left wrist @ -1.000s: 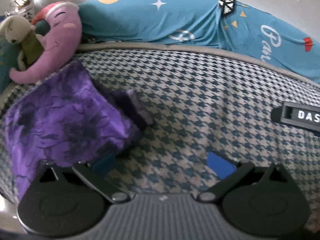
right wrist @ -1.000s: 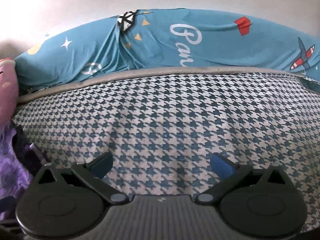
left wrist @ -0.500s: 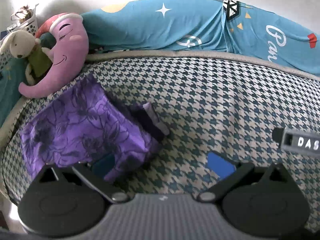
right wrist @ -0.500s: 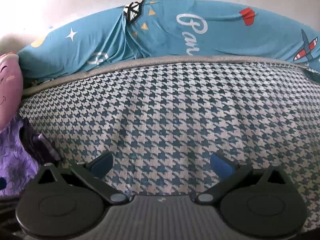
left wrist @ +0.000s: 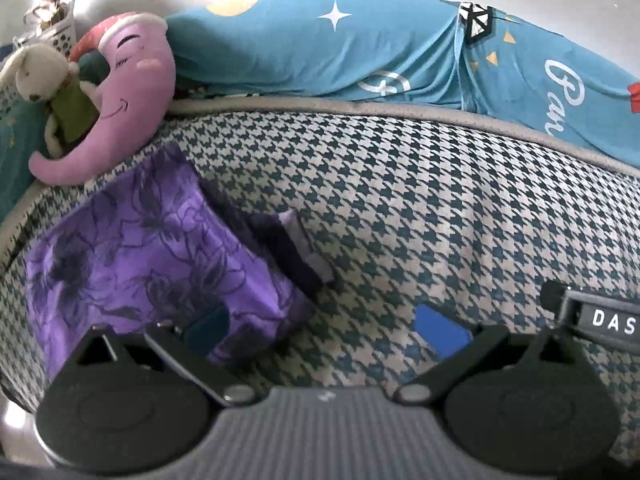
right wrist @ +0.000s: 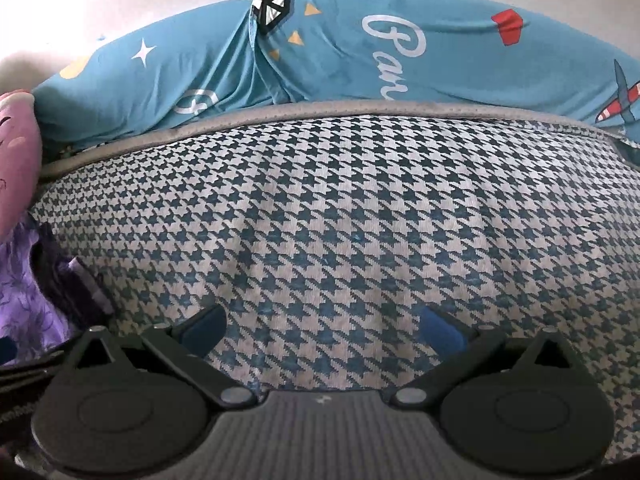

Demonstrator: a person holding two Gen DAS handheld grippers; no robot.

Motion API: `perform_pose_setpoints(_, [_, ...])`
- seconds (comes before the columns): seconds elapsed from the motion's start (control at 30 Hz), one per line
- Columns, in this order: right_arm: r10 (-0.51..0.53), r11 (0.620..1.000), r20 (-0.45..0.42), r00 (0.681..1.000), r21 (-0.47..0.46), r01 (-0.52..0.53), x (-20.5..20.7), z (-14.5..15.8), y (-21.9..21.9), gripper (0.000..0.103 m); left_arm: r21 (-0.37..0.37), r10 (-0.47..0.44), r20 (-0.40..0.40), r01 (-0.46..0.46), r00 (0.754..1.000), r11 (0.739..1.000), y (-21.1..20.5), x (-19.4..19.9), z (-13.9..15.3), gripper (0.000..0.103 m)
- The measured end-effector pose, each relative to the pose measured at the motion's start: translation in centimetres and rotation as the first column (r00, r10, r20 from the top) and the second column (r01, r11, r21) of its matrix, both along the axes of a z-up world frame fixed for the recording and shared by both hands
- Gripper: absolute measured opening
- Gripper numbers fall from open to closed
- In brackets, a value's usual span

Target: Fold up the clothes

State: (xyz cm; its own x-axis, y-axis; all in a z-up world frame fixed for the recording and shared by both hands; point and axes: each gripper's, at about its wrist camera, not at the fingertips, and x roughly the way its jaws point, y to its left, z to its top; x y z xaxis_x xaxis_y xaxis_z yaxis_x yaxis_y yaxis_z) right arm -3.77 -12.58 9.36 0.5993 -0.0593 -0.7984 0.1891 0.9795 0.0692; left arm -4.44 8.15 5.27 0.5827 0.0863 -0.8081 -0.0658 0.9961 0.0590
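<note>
Purple garment, printed with dark flowers, lies folded into a rough rectangle at the left of the left wrist frame, on the houndstooth bed cover. A darker layer with a pale hem pokes out from under its right edge, so the stack is not quite flush. In the right wrist frame only a sliver of it shows at the far left edge.

The left claw is spread wide, its left pad over the garment's near corner and its right pad over bare cover; whether the left pad touches the cloth I cannot tell. It holds nothing. The right claw is spread as wide and hangs over empty houndstooth, well apart from the garment, also holding nothing. Part of that other tool, lettered "DAS", juts in at the right edge of the left wrist frame.

Judging by the tidy shape and both claws being empty, the fold looks finished or nearly so, with the bundle parked at the side of the bed, probably to leave the middle free for the next piece. The protruding hem may want tucking.

Behind, along the top of both frames, runs a blue patterned pillow. A pink moon plush and a cream stuffed animal sit at upper left, just beyond the garment's far corner.
</note>
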Motion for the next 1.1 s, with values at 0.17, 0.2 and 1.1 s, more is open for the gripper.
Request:
perform_pose_setpoints(0.17, [0.003,1.0,-0.008,1.0,-0.006,-0.003,0.4,-0.2,-0.3,0.103,0.008,-0.007,-0.012,0.007,1.0,1.0,-0.5,0.0,-0.5,0.103])
perform_pose_setpoints(0.2, [0.005,1.0,-0.011,1.0,-0.007,-0.005,0.5,-0.3,-0.4,0.103,0.009,-0.015,-0.022,0.015,1.0,1.0,-0.6,0.1,-0.7,0.103])
perform_pose_setpoints(1.1, [0.025,0.998,-0.004,1.0,-0.057,-0.025,-0.4,0.3,-4.4,0.103,0.086,-0.191,-0.103,0.2,0.976,0.976,-7.1,-2.0,-2.3,0.103])
